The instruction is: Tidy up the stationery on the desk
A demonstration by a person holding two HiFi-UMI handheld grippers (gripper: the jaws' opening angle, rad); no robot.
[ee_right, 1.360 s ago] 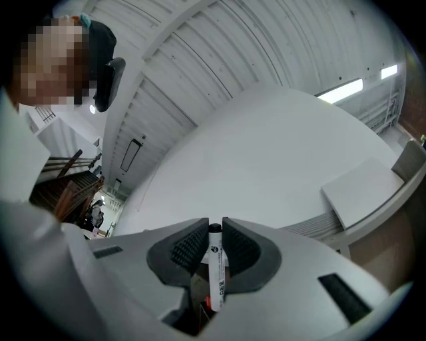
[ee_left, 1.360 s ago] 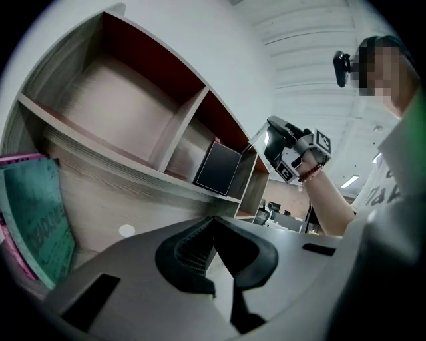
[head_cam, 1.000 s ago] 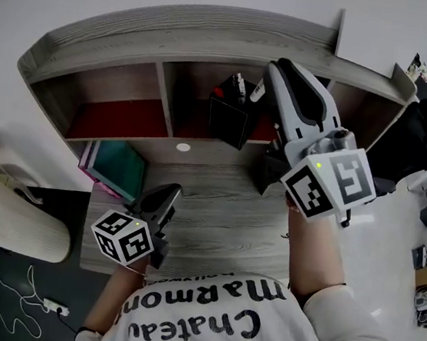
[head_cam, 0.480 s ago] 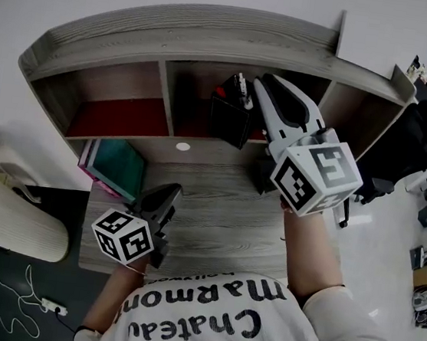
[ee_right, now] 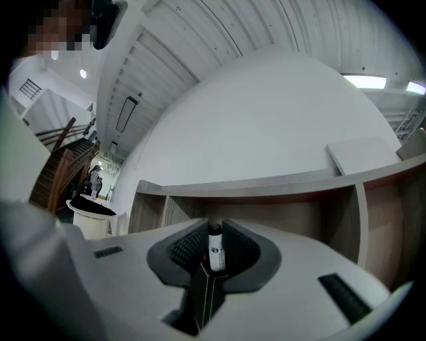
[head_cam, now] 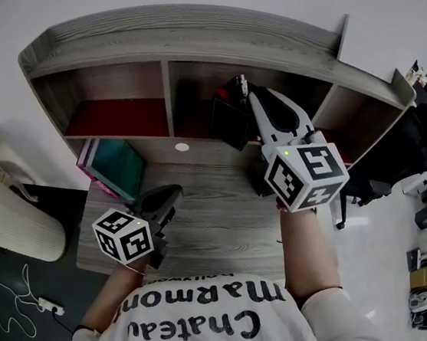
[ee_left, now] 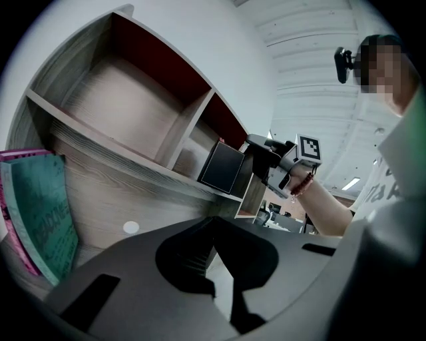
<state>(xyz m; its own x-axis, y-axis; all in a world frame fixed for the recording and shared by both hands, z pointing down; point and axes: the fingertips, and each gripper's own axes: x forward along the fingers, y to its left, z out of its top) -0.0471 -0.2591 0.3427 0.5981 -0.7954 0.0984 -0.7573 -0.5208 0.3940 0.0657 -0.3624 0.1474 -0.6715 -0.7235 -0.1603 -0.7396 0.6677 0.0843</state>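
Two grippers share the lower half of the head view. Nearest, at lower left, the left gripper (head_cam: 168,195) sits low over the wood-grain desk (head_cam: 222,229), its jaws drawn together with nothing between them. Just beyond it, at the desk's left edge, teal and pink notebooks (head_cam: 117,168) sit beneath the shelf unit (head_cam: 177,26). Right of centre, the right gripper (head_cam: 246,93) reaches up and away. Its ribbed pads pinch a white marker (ee_right: 215,248) by the barrel, and the dark cap end stands out past the jaws (the print on it is too small to read). Just below the marker in the frame, in the shelf's middle bay, stands a black square pen holder (head_cam: 229,121) with other pens already poking out.

By its look the marker is light, rigid, smooth plastic, so it could swivel or slip in a pinch at a single point. A hold near mid-barrel, as here, suits it best. It likely needs only gentle pressure, and should go into the holder end-first, clear of the pens already there
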